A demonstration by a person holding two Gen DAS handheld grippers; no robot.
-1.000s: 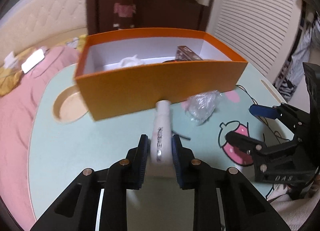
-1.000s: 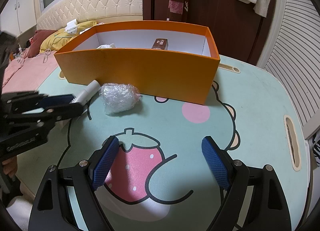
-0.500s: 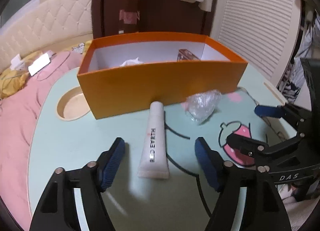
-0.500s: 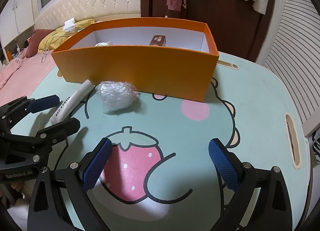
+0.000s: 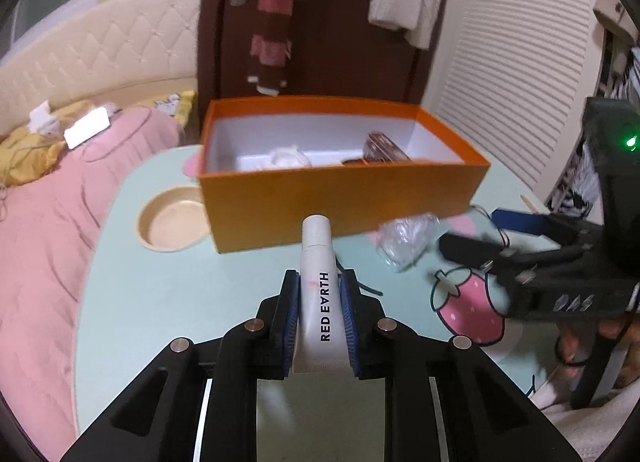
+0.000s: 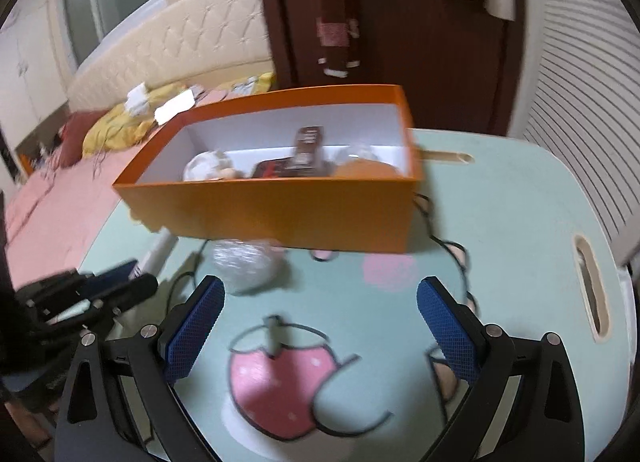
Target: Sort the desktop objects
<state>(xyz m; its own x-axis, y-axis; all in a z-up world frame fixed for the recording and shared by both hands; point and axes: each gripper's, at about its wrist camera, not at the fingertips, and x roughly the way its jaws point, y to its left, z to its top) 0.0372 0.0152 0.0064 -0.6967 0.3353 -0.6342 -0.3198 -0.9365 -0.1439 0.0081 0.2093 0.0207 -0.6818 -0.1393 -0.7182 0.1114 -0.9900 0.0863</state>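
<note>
Now our left gripper [image 5: 319, 304] clamps the white tube [image 5: 319, 294]; our right gripper [image 6: 320, 326] gapes empty. We lift the tube clear of the orange box [image 5: 340, 198] wall, then drop it inside.

Dim, warm indoor light with motion blur in both fisheye views

Edges are bending and fading into black corners; the right-wrist view is smearing the orange box [image 6: 280, 214] and strawberry print [image 6: 280, 386], while the left-wrist view is keeping the white tube [image 5: 320, 294] sharp; a green lamp [image 5: 631, 141] is glaring at right.
</note>
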